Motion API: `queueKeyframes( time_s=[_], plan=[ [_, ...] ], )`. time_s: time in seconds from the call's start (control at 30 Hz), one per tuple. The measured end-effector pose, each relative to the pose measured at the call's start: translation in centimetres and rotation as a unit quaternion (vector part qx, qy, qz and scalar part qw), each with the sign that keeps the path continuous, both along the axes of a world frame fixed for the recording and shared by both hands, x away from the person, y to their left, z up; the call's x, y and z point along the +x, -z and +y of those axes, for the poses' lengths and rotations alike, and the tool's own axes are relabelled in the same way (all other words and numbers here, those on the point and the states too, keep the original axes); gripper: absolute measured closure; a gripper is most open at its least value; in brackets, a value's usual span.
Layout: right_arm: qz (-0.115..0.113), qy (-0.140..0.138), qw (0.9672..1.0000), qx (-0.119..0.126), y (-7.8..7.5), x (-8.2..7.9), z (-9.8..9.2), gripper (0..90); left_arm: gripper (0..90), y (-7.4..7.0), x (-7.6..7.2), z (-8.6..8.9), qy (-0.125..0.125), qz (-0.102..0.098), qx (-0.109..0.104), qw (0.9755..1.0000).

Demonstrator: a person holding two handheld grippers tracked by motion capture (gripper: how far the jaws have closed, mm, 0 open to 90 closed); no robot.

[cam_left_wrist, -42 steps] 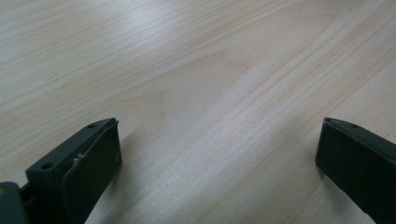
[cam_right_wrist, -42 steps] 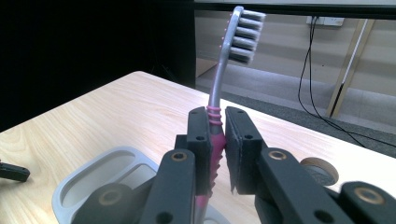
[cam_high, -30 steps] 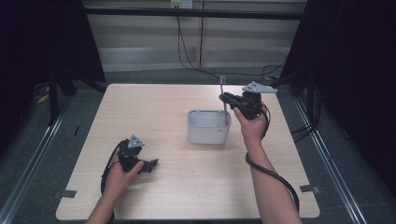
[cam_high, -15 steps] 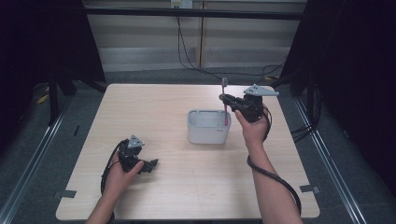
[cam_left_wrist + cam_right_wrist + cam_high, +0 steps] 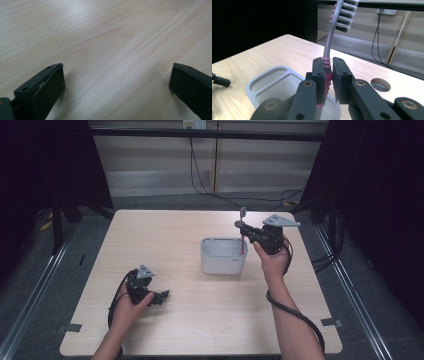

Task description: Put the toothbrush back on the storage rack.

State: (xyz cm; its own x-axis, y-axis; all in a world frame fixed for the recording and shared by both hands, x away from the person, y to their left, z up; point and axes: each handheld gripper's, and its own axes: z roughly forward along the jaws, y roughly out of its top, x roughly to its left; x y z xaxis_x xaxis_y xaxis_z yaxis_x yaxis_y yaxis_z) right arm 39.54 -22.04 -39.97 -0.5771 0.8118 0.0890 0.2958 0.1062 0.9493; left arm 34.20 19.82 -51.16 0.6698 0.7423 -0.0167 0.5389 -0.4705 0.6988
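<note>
A pink and grey toothbrush [image 5: 329, 52] stands upright, bristle head on top, with my right gripper [image 5: 328, 72] shut on its ribbed pink handle. In the high view that right gripper [image 5: 242, 227] holds the toothbrush [image 5: 242, 220] over the right end of a grey two-compartment holder [image 5: 210, 262] in the middle of the table. The holder [image 5: 259, 83] lies just below the brush's lower end. My left gripper [image 5: 162, 296] rests low on the table at the front left, jaws wide apart. Bare wood lies between the left gripper's [image 5: 116, 82] jaws.
The wooden table [image 5: 190, 320] has a round cable hole [image 5: 380, 84] near its far right edge. Black curtains stand at both sides and cables hang along the back wall. A cable trails from the right gripper down the forearm.
The right gripper with the toothbrush has shifted slightly over the holder's right end. The left gripper has kept still.
</note>
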Motion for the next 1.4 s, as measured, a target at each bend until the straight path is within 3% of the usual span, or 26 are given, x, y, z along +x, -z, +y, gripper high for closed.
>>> queueKeyframes(
  time_s=[0.57,1.4],
  plan=[
    [0.001,-0.008,1.0,0.0,-0.4,-1.1,-0.5,81.1,0.0,0.0,0.0,0.0,-0.001,0.001,-0.001,1.0],
    [0.01,-0.016,0.9998,0.001,0.7,-2.1,-0.5,81.0,0.0,0.0,0.0,0.0,0.0,0.0,0.0,1.0]
  ],
)
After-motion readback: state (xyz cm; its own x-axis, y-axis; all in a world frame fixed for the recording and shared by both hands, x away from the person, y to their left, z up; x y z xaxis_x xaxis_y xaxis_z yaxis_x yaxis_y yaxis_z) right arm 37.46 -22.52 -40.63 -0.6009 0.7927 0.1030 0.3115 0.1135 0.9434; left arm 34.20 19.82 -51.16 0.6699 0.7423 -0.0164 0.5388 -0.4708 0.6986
